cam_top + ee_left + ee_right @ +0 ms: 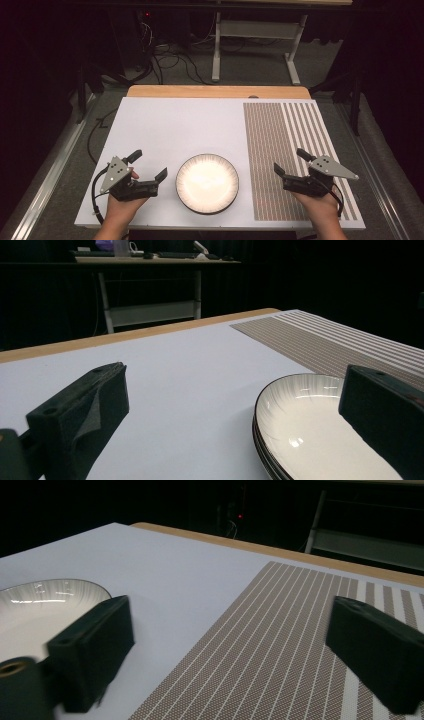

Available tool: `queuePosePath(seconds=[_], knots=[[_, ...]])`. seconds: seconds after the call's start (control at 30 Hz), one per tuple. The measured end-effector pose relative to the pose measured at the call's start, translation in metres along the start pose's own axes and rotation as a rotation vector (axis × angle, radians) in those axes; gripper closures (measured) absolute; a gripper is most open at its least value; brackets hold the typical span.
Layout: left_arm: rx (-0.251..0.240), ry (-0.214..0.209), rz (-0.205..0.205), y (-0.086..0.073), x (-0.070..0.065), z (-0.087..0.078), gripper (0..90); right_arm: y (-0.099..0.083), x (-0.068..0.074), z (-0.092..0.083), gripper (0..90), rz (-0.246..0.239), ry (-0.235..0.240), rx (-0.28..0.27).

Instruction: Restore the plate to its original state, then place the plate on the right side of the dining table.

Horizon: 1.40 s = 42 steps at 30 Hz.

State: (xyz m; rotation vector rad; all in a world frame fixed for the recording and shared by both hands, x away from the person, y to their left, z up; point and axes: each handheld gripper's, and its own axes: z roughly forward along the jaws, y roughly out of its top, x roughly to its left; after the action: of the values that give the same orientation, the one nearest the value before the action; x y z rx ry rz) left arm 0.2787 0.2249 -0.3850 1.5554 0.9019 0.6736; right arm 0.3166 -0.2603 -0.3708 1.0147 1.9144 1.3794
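Both tongs, left (149, 176) and right (290, 162), are standing open and empty, flanking the stacked plates (207, 183) at lower centre; a one-sided nudge risks sliding the stack across the worktop (170, 125).

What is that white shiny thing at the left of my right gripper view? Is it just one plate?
Observer: It is a round plate. The left gripper view shows more dark rims under it, so it looks like a small stack.
Operator: Where is the other claw?
Observer: The left claw is on the far side of the plate from yours, open, close to it but not touching.
Operator: How far does the stripy mat go?
Observer: From above, the striped mat runs down the table's right side, from its far edge to its near edge.
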Motion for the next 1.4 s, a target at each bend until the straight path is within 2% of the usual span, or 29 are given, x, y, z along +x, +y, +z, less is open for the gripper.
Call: queuePosePath(seconds=[0.07, 0.2, 0.3, 0.47, 0.63, 0.73, 0.77, 0.83, 0.93, 1.1, 1.17, 1.23, 1.4], knots=[[0.003, 0.004, -0.006, 0.0, -0.001, 0.001, 0.2, -0.001, -0.002, -0.001, 0.4, 0.019, -0.005, -0.012], [0.017, 0.012, -0.005, 0.0, -0.003, 0.003, 0.1, -0.001, -0.001, -0.002, 0.4, 0.014, -0.003, -0.033], [0.04, 0.016, 0.013, 0.0, -0.003, 0.004, 0.1, 0.002, 0.0, -0.002, 0.3, 0.013, -0.001, -0.043], [0.022, 0.036, 0.008, 0.003, 0.0, 0.002, 1.6, 0.003, 0.003, -0.002, 0.4, 0.002, -0.002, -0.052], [0.02, 0.022, 0.003, 0.003, 0.0, 0.002, 3.3, 0.004, 0.006, -0.002, 0.4, -0.002, 0.008, -0.054], [0.014, 0.016, 0.013, 0.005, -0.003, 0.003, 3.9, 0.006, 0.009, -0.002, 0.8, -0.028, 0.018, -0.049], [0.016, 0.011, 0.012, 0.005, -0.004, 0.005, 3.9, 0.007, 0.01, -0.002, 2.9, -0.03, 0.022, -0.047], [0.03, 0.008, 0.019, 0.004, -0.005, 0.006, 2.9, 0.009, 0.012, -0.002, 13.7, -0.043, 0.028, -0.041], [0.034, 0.007, 0.012, 0.003, -0.006, 0.007, 0.4, 0.012, 0.017, 0.0, 24.6, -0.055, 0.034, -0.023], [0.033, 0.011, 0.014, 0.004, -0.007, 0.006, 0.1, 0.012, 0.027, 0.008, 36.2, -0.08, 0.058, 0.001], [0.032, 0.012, 0.014, 0.005, -0.008, 0.006, 0.2, 0.012, 0.031, 0.011, 43.9, -0.084, 0.072, 0.016], [0.036, 0.007, 0.013, 0.006, -0.008, 0.006, 0.1, 0.012, 0.036, 0.013, 51.9, -0.108, 0.09, 0.02], [0.045, 0.002, 0.018, 0.005, -0.009, 0.007, 0.1, 0.014, 0.044, 0.017, 63.8, -0.113, 0.124, 0.049]])
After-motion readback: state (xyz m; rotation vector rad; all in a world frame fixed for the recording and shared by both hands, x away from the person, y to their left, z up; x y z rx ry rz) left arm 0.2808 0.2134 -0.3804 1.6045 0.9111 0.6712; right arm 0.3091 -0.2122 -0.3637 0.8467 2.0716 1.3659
